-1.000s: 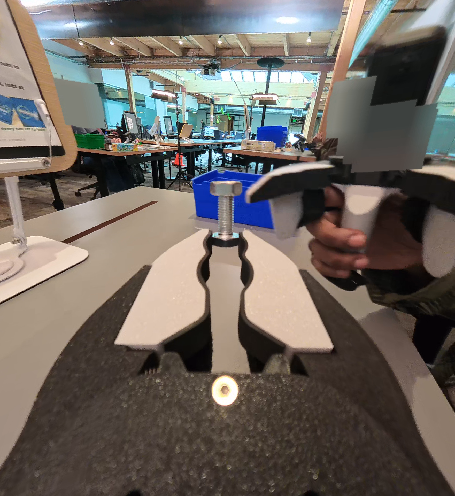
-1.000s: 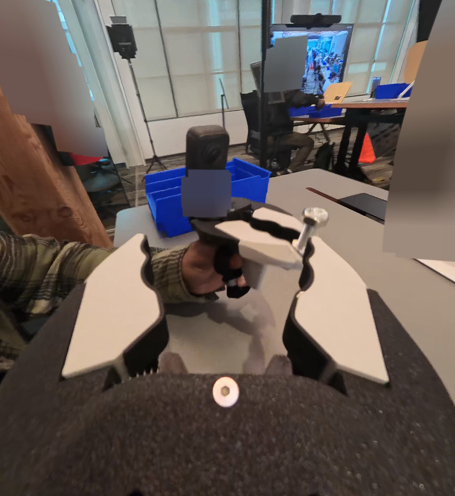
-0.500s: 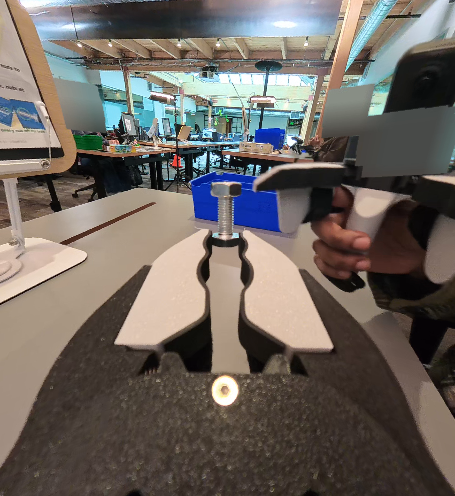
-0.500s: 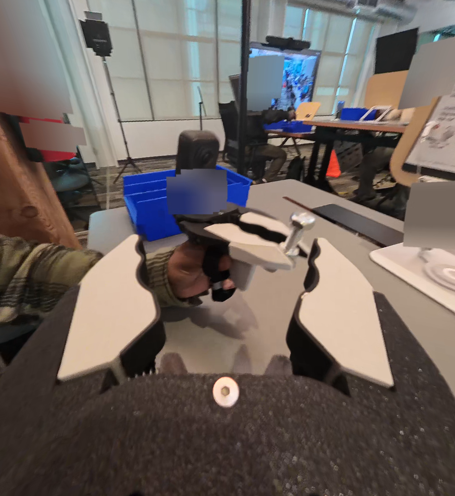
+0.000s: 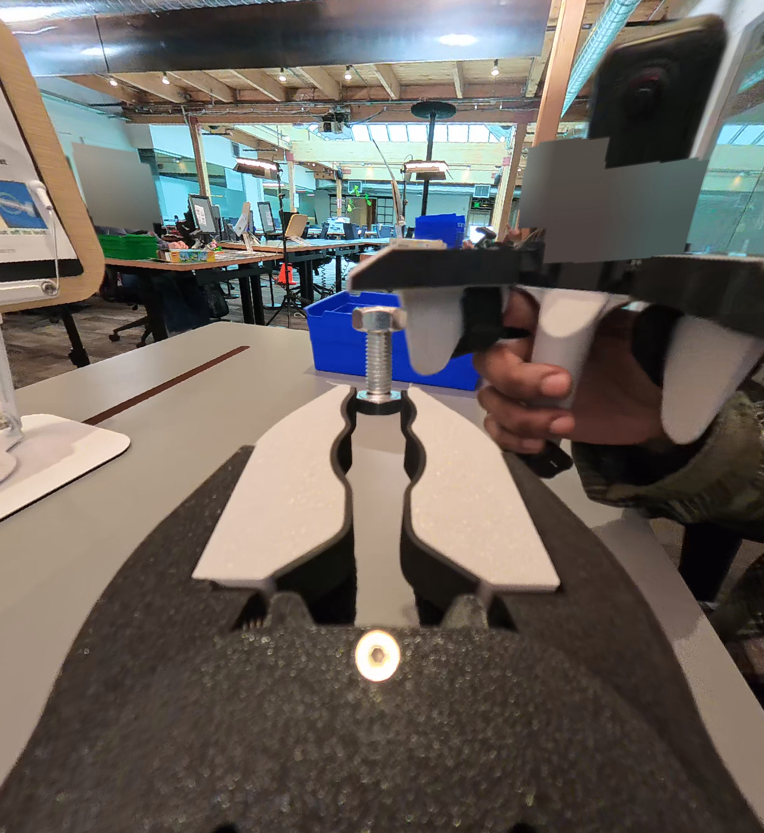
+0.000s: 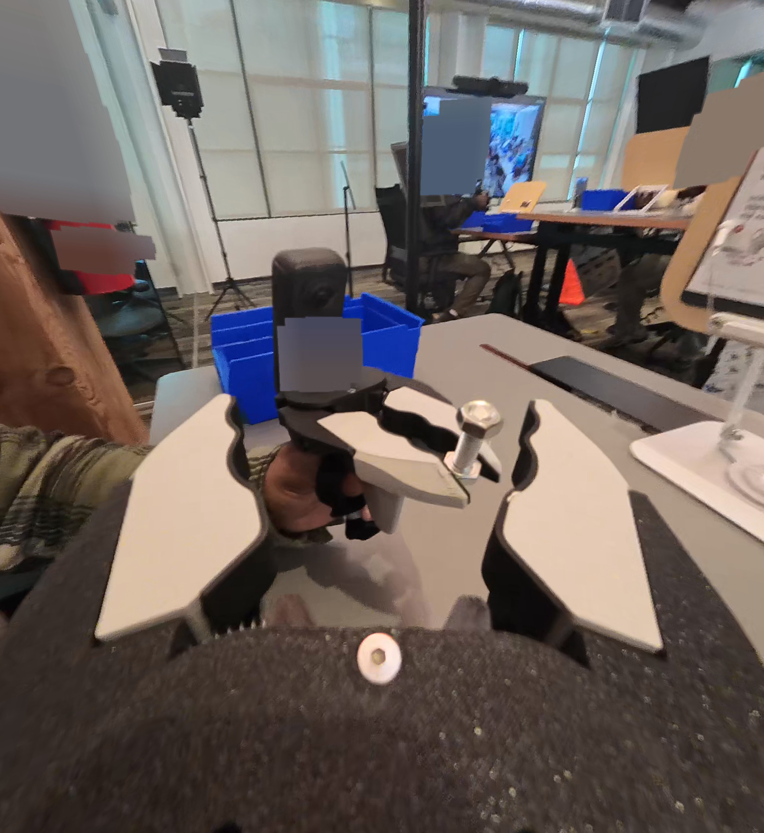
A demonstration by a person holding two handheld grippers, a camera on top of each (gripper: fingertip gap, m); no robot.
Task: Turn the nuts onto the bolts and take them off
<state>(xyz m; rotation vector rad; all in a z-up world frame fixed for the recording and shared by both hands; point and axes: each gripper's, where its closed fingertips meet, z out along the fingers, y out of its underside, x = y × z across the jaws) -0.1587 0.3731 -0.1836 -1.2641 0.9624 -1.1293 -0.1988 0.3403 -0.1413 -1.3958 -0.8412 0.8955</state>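
A silver bolt [image 5: 377, 356] stands upright, head up, with a nut [image 5: 377, 396] at its lower end. My left gripper [image 5: 377, 403] is shut on the nut and holds the bolt above the grey table [image 5: 168, 405]. The right wrist view shows the same bolt [image 6: 472, 444], its nut [image 6: 461, 469] and the left gripper [image 6: 465, 475]. My right gripper [image 6: 382, 405] is open and empty. The bolt head sits between its fingers, close to the right one [image 6: 565, 496]. In the left wrist view that finger's pad [image 5: 427, 338] hangs just right of the bolt head.
A blue divided bin [image 6: 244, 374] stands at the table's far end, behind the bolt [image 5: 339, 342]. A white stand with an instruction sheet [image 5: 33, 450] is on the left of the left view. A flat black slab [image 6: 596, 387] lies on the table. A wooden post [image 6: 33, 360] rises beside the table.
My right gripper has moved in towards the bolt, so the bolt head now lies between its open fingers. My left gripper still holds the nut and bolt in the same place.
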